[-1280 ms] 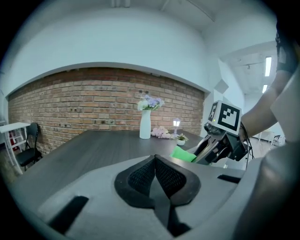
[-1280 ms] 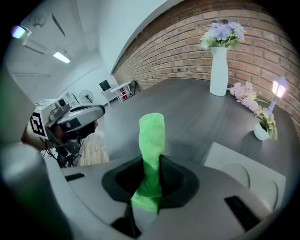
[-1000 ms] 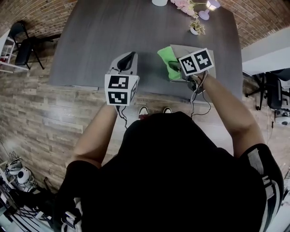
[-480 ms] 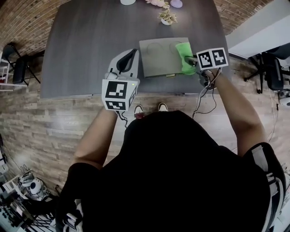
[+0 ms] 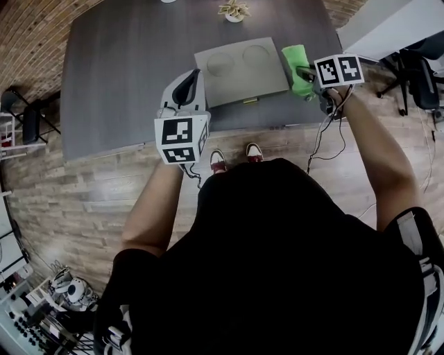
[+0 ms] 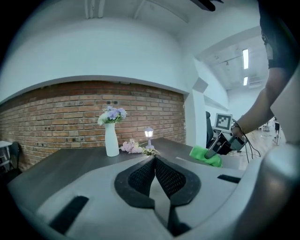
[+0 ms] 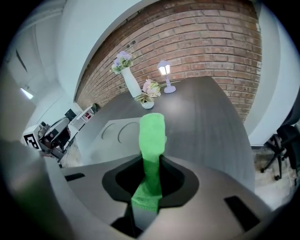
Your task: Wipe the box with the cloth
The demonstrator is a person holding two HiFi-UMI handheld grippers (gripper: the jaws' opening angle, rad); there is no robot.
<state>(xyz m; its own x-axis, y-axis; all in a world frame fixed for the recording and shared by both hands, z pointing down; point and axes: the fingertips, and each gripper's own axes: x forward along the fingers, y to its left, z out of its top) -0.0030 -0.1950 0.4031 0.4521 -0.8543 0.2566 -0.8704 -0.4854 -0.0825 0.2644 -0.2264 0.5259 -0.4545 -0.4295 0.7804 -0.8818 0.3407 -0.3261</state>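
1. Looking down from the head view, a person in black stands at the near edge of a dark grey table point(image 5: 125, 62). A flat grey box point(image 5: 239, 73) with two round dents in its top lies at 12 o'clock. The green cloth point(image 5: 297, 59) sits at 1 o'clock, just beside the box's right edge. The right gripper point(image 5: 305, 72) holds the cloth's near end, with its marker cube point(image 5: 338, 70) just behind. The left gripper point(image 5: 189, 83) is at 11 o'clock, just left of the box, above the table's near edge. A small pot of flowers point(image 5: 234, 10) stands at the far edge.

2. Left gripper view: the left gripper point(image 6: 154, 161) has its dark textured pads point(image 6: 171, 178) pressed together with nothing between them. A white vase point(image 6: 111, 139) stands at 11 o'clock in front of a brick wall point(image 6: 70, 108), and a small lamp point(image 6: 149, 135) is at 12 o'clock. At 3 o'clock the right gripper point(image 6: 213, 147) rests against the green cloth point(image 6: 206, 156).

3. Right gripper view: the right gripper point(image 7: 151, 164) is clamped on the cloth point(image 7: 152, 133), which stands up from the jaws as a narrow green strip. The box point(image 7: 112, 133) lies at 10 o'clock, just left of the strip. The vase point(image 7: 131, 82), the flower pot point(image 7: 147, 101) and the lamp point(image 7: 165, 75) stand beyond it at 12 o'clock. The left gripper point(image 7: 54, 136) shows at 9 o'clock.
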